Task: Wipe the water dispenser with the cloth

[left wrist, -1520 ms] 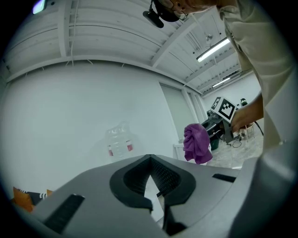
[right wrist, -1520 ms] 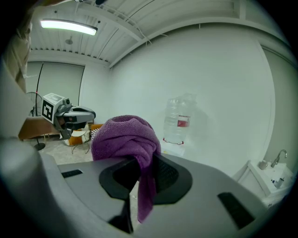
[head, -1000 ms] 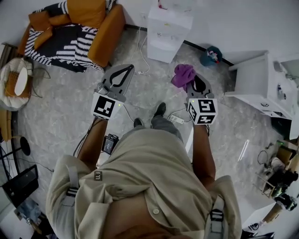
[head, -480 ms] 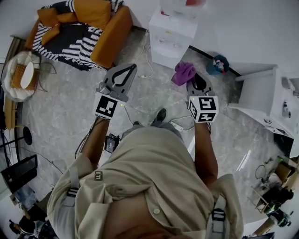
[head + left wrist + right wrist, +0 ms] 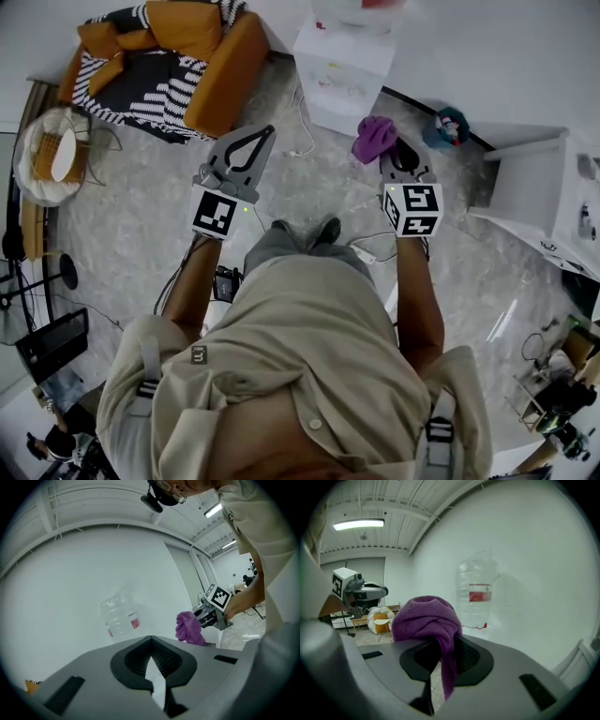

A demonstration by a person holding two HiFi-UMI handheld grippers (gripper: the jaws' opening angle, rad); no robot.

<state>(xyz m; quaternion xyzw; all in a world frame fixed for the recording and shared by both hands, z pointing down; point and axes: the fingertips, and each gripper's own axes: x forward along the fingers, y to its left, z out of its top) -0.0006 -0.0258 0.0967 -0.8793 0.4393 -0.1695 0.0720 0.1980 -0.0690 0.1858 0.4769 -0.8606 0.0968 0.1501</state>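
Where the pale, speckled stone floor (image 5: 122, 234) meets a plain white wall (image 5: 487, 47), a boxy white water dispenser (image 5: 342, 66) stands with a clear, ribbed plastic bottle (image 5: 477, 592) on top, a red label round it. To its left sits an orange upholstered armchair (image 5: 225, 75) draped with a black-and-white striped blanket (image 5: 141, 89), and further left a round wicker seat (image 5: 47, 155). On the dispenser's right a teal bundle (image 5: 450, 127) lies against the skirting, too small to identify, and past it is a white cabinet (image 5: 525, 178). Thin white cables (image 5: 298, 131) trail over the floor in front of the dispenser. Overhead, the ceiling (image 5: 393, 508) is white ribbed panelling with a long strip light (image 5: 358, 524).

A person in a beige shirt (image 5: 309, 356) faces the dispenser with a grey gripper in each hand. The right gripper (image 5: 390, 148) has its jaws closed on a purple cloth (image 5: 375, 138) of soft terry. The cloth is bunched into a rounded knot above the jaws, with one tail hanging down between them. It is held in the air short of the dispenser, not touching it. The left gripper (image 5: 265, 132) holds nothing — its ridged black pads meet at the tips, with only a thin sliver of light lower down — and it points toward the dispenser's left side.
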